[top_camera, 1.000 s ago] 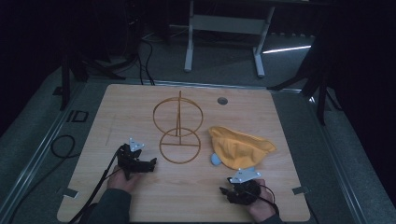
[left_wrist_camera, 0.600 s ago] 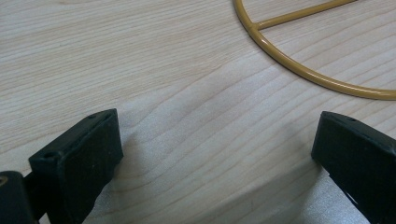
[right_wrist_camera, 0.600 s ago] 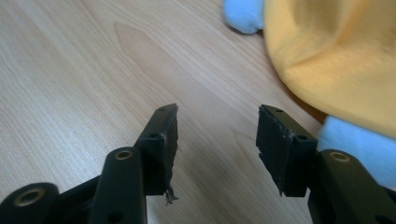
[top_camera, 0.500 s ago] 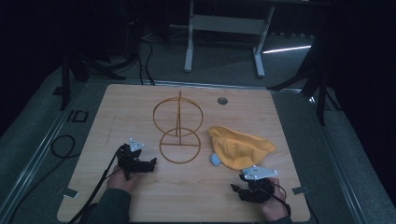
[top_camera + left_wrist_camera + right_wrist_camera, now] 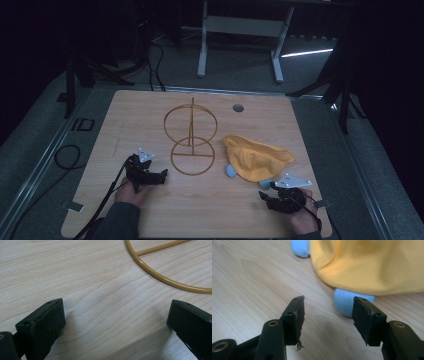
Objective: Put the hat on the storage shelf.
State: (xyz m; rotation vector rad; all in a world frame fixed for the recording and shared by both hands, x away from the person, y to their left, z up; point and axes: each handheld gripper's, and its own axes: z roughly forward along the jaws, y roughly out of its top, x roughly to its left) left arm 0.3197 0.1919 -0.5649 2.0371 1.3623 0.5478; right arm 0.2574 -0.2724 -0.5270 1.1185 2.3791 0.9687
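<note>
A yellow cloth (image 5: 257, 159) lies crumpled on the right part of the wooden table (image 5: 150, 115). Two light blue rounded bits poke out from under it, one (image 5: 231, 171) at its left and one (image 5: 348, 303) at its near edge. My right gripper (image 5: 270, 194) is open just in front of that near blue bit; in the right gripper view (image 5: 328, 311) nothing is between the jaws. A yellow wire stand (image 5: 191, 142), with a flat ring and an upright ring, stands mid-table. My left gripper (image 5: 159, 175) is open and empty to the left of the flat ring (image 5: 160, 277).
A small round hole (image 5: 238, 107) sits in the table near its far edge. Black cables (image 5: 67, 157) trail off the left side. A metal frame (image 5: 240, 30) stands on the floor beyond the table.
My right gripper has shifted to the right along the near edge and now sits below the cloth's near side. The left gripper has stayed in place.
</note>
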